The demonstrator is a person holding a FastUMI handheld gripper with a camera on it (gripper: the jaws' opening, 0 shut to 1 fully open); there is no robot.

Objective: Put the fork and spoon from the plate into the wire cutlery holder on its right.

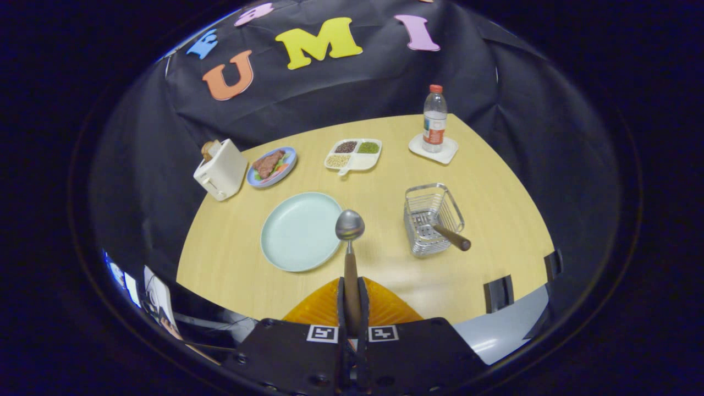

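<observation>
My gripper (352,300) pinches the spoon (350,242) by its wooden handle, both fingers pressed on it, bowl pointing to twelve o'clock above the plate (300,234) rim. The holder (432,220) stands at about two o'clock from the fingers, with one wooden-handled piece (presumably the fork (448,235)) already leaning out of it. Risks, in my judgement: the spoon pivoting in the narrow pinch, or striking that handle or the wire rim and tipping the light holder.
</observation>
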